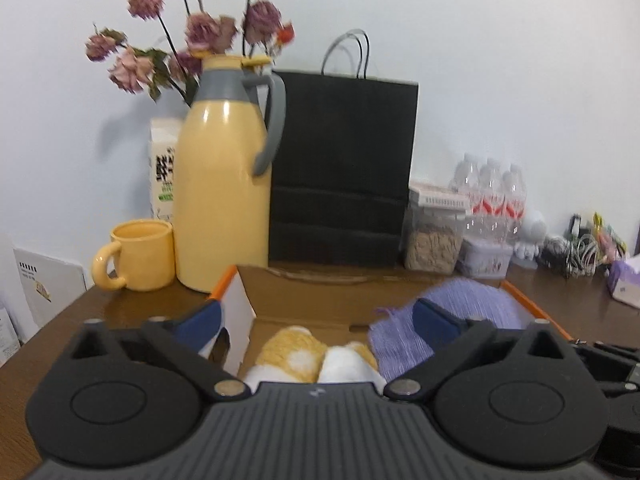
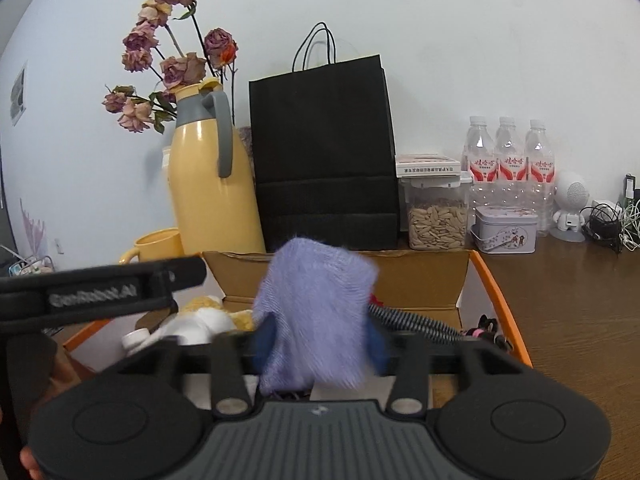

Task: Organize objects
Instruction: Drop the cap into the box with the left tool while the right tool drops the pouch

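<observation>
Right tongs [image 2: 320, 342]: parted, blue pads flanking the cloth [image 2: 316, 312] with no visible pinch. Left tongs [image 1: 318, 320]: spread wide, empty, right finger just beside the same cloth.

Cloth: purple knit, blurred, over the middle of the box [image 2: 424, 280], lower end hidden behind the right tongs. Long axis close to upright in the right wrist view; top edge pointing up and leaning a little toward the back wall of the box. To its left, lying in the box, a yellow-and-white plush [image 1: 296, 352]; to its right, a ribbed black hose [image 2: 416, 320].

Step judged in hand: release of the cloth into the box. For a clean finish: keep both pairs of pads wide and clear of the knit, draw back along the line of the fingers rather than sideways to avoid snagging loose yarn, then check for an end draped over the orange rim.
</observation>
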Demonstrator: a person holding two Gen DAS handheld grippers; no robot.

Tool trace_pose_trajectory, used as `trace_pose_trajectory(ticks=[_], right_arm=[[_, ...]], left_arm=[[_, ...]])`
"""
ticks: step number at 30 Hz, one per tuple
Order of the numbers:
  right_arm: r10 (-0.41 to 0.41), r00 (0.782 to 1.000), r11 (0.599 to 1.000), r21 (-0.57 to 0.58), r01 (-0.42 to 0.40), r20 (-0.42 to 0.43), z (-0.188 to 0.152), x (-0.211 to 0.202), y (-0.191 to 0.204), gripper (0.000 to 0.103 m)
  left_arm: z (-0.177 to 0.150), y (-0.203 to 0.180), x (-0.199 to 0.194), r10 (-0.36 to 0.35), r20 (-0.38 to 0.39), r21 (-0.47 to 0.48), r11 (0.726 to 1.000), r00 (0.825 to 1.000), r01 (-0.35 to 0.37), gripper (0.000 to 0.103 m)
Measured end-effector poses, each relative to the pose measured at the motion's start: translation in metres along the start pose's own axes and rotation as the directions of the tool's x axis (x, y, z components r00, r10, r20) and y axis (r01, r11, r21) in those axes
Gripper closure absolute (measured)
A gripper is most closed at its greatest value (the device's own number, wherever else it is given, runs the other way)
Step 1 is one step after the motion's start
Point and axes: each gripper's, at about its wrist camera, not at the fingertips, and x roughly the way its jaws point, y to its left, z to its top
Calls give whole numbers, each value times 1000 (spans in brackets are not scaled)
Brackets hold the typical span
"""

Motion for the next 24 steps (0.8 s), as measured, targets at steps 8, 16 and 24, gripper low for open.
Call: trace_pose_trajectory(ticks=[8,16,24], right_arm=[[-15,999,1000,-9,15,46,0,-10,4,0],[-33,996,999,-8,34,81,1,-22,5,0],[-55,993,997,-43,59,100,-4,-43,8,0]], left_arm=[[4,5,-7,16,1,-18,1000,1000,-16,0],[3,7,-21,8,15,-5,1000,1000,-8,0],[-6,11,-45,5,34,24,1000,999,-6,0]])
